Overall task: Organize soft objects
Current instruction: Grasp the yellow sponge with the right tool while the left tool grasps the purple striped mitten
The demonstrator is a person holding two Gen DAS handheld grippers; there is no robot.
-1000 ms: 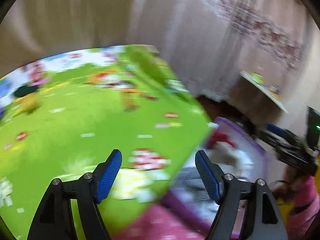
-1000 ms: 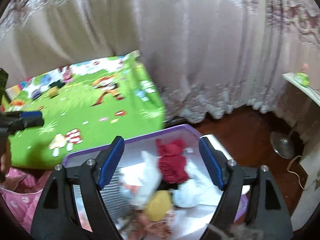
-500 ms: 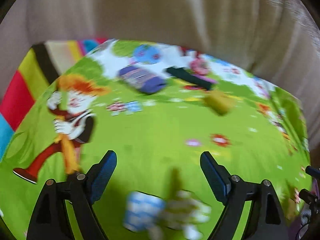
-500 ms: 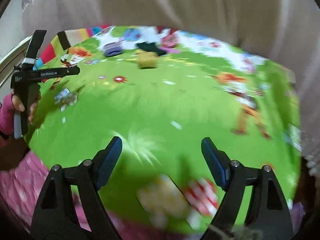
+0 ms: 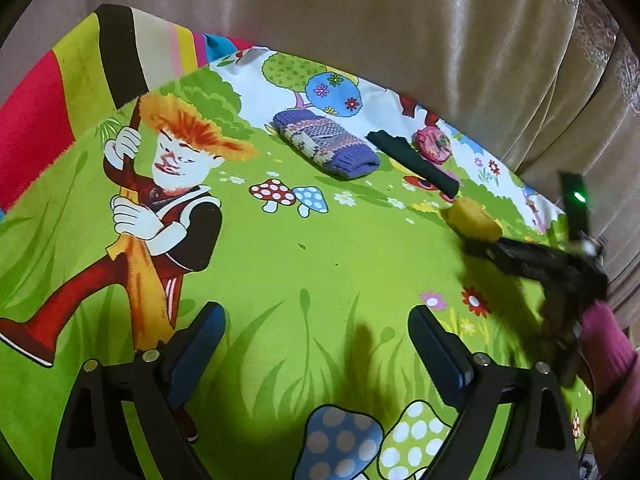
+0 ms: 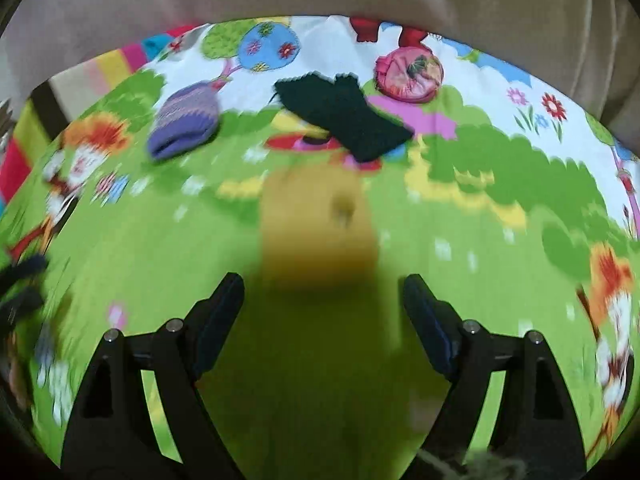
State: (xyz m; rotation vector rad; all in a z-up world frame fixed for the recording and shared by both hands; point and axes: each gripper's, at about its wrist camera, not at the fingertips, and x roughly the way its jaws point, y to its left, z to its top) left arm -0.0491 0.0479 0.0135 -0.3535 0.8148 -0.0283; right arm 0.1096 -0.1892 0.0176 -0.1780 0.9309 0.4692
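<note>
L gripper (image 5: 316, 344) jaws wide, just opened further, nothing between. R gripper (image 6: 322, 312) jaws apart, nothing gripped; yellow soft item (image 6: 316, 232) lay just ahead of them on green sheet (image 6: 460, 248), blurred.

Beige pleated curtain (image 5: 400, 28) behind a bed under a green cartoon-print sheet (image 5: 280, 272).

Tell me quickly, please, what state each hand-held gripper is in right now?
Left hand-held gripper: open, jaws just been opening, nothing between them.
Right hand-held gripper: open, jaws just been opening, empty, with the yellow soft block just ahead.
</note>
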